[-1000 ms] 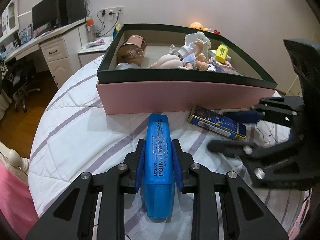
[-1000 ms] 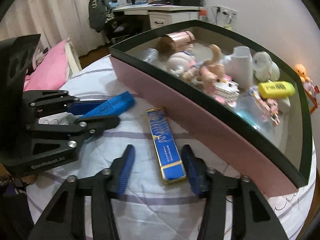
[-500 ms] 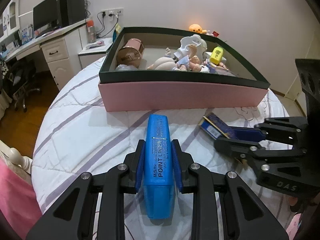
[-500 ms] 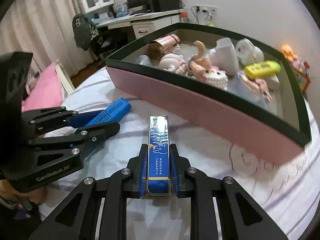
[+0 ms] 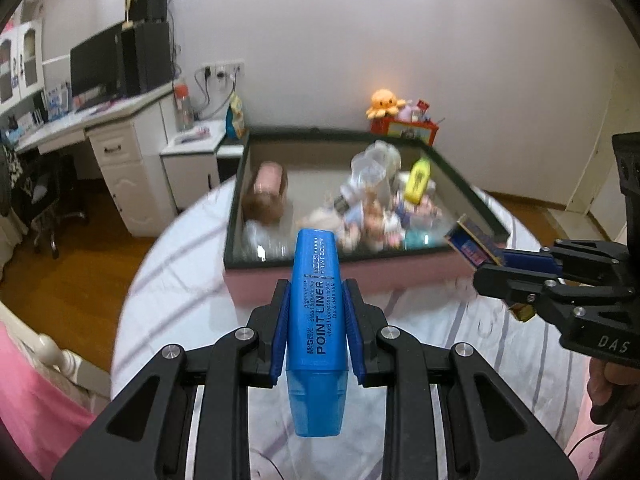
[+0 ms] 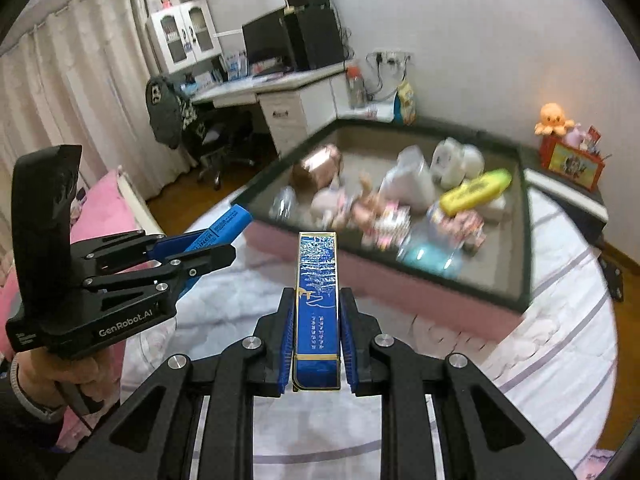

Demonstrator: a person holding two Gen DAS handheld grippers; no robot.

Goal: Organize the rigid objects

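both grippers are rising off the bed since a second ago, and the box that was lying on the quilt is now lifted clear of it, the right gripper having closed on it. the left gripper is clamping a blue highlighter between its pads, its translucent cap end hanging near the camera and its long axis running straight away toward the far tray. the highlighter is looking glossy, with dark print reading "point liner" along its body. the right gripper is gripping a slim blue box with gold edging and pale print, held on edge, its length pointing away toward the tray. both things are hovering above the striped quilt of the bed, just short of the pink-walled tray with its dark green rim. the tray is holding a blurred jumble of toys, among them a yellow highlighter.
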